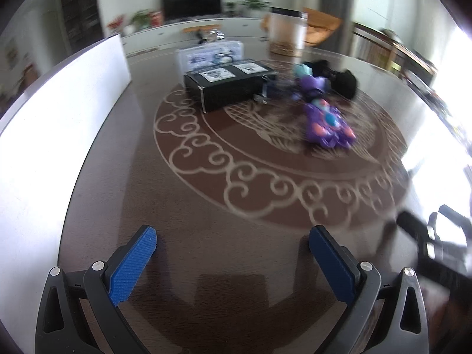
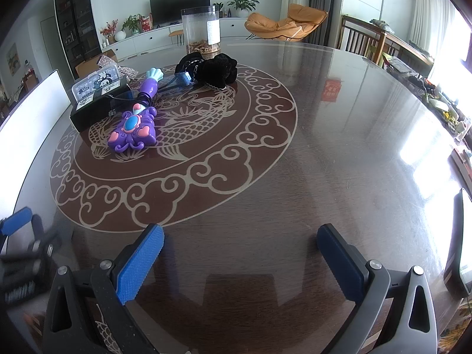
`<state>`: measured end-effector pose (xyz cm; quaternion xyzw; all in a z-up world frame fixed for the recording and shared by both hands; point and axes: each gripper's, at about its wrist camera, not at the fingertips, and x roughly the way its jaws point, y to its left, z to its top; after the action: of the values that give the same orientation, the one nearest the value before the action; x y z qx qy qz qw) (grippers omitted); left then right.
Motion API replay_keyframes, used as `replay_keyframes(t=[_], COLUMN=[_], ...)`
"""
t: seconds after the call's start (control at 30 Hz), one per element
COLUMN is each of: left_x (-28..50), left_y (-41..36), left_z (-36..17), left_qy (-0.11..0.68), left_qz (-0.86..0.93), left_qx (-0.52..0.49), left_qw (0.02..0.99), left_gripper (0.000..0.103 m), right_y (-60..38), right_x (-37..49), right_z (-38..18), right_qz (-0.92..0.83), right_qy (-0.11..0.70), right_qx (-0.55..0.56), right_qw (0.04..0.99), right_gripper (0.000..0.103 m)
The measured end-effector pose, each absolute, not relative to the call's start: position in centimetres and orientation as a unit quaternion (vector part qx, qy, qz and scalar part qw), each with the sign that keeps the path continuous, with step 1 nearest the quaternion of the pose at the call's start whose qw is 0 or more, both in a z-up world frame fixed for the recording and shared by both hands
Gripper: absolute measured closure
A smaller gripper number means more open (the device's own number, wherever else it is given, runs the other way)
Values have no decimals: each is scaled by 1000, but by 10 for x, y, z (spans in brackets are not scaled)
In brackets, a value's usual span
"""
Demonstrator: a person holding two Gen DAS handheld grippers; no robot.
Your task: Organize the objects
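Note:
A purple toy wand (image 2: 134, 125) with pink hearts and a blue gem lies on the round glass-topped table (image 2: 324, 147); it also shows, blurred, in the left wrist view (image 1: 326, 122). Behind it lie a black box (image 2: 97, 106) (image 1: 227, 87), a clear plastic case (image 2: 97, 81) (image 1: 209, 56), blue glasses (image 2: 183, 78) and a black scrunchie (image 2: 218, 69) (image 1: 343, 81). My left gripper (image 1: 233, 240) is open and empty over the near table. My right gripper (image 2: 240, 239) is open and empty, far from the objects.
A tall clear jar (image 2: 202, 31) stands at the table's far side. A white board (image 1: 59, 103) stands along the left edge. A dark device (image 2: 460, 242) sits at the right edge. The left gripper shows blurred in the right wrist view (image 2: 17, 236).

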<state>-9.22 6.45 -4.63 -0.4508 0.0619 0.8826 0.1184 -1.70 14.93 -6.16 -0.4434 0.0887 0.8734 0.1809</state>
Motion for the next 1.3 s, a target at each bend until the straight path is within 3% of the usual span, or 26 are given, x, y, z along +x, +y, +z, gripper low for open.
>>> replay_keyframes(t=[0.3, 0.6, 1.3], left_x=[-95, -99, -97], left_y=[69, 52, 52], left_z=[-47, -46, -45], left_qy=[41, 115, 110], left_qz=[887, 855, 861], left_qx=[-453, -459, -451], left_qw=[78, 212, 207], left_gripper=[0, 0, 0], right_y=[149, 151, 151], right_x=[-17, -18, -18], right_z=[-62, -62, -62], right_qz=[873, 873, 873], right_qy=[89, 89, 89], right_qx=[-443, -444, -444], right_qw=[182, 179, 179], right_gripper=[0, 0, 0])
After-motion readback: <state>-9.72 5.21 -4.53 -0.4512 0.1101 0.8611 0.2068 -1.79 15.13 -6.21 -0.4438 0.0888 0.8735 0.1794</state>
